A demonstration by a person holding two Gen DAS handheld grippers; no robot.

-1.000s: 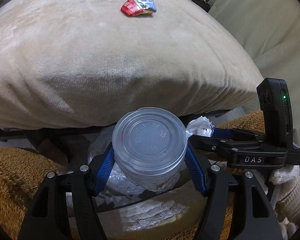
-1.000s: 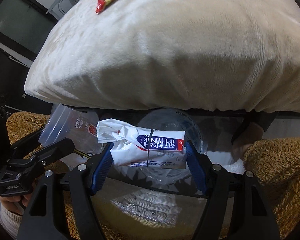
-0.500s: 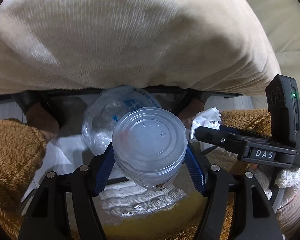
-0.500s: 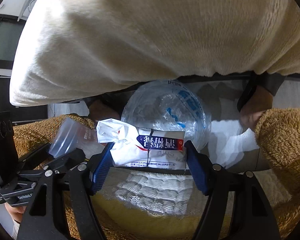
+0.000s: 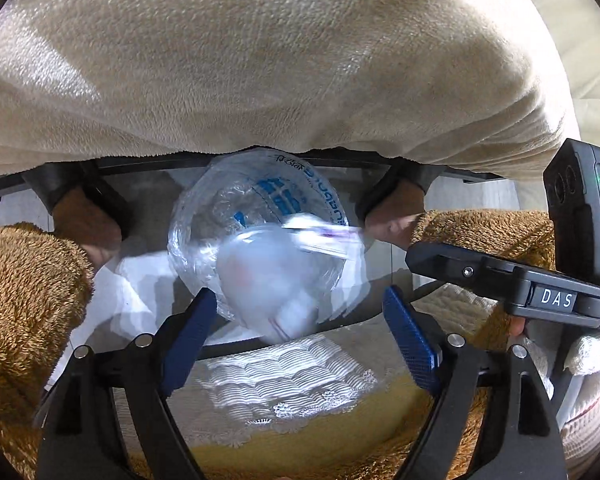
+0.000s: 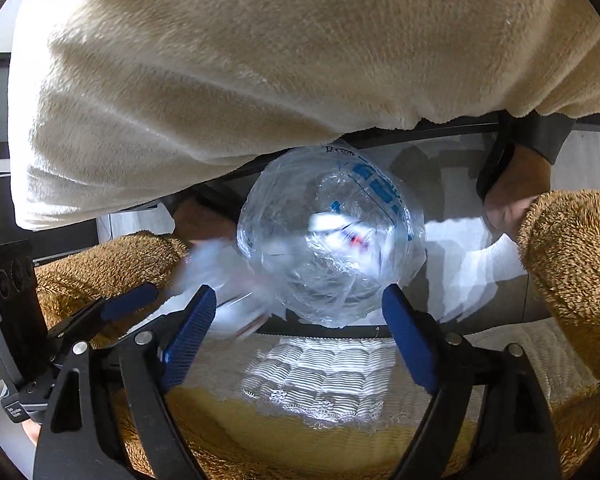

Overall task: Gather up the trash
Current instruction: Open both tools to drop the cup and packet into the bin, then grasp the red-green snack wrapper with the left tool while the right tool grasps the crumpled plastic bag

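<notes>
Below the cream plush blanket (image 5: 260,60), both grippers are hanging spread over the clear plastic bag with blue print (image 6: 332,248). Left gripper (image 5: 300,320) jaws, just opened, are dropping the blurred clear lidded cup (image 5: 268,280); right gripper (image 6: 296,320) likewise, its white wrapper (image 6: 340,232) falling bagward.

A: Non-task surroundings, both wrist views. What fills the upper field?

B: A cream plush fabric cover (image 5: 260,60), draped, its lower edge hanging over a dark frame bar (image 5: 148,162). Same cover in the right view (image 6: 260,60).

A: Flanks?

B: Golden-brown fuzzy fleece fabric (image 5: 24,280) on both sides in the left view; again at right in the other view (image 6: 572,272).

A: Bottom centre?

B: A white ribbed cloth with lace trim (image 5: 284,384), lying on a yellow fabric surface (image 5: 300,440). Lace edge faces the camera. The right view shows the same cloth (image 6: 320,380).
</notes>
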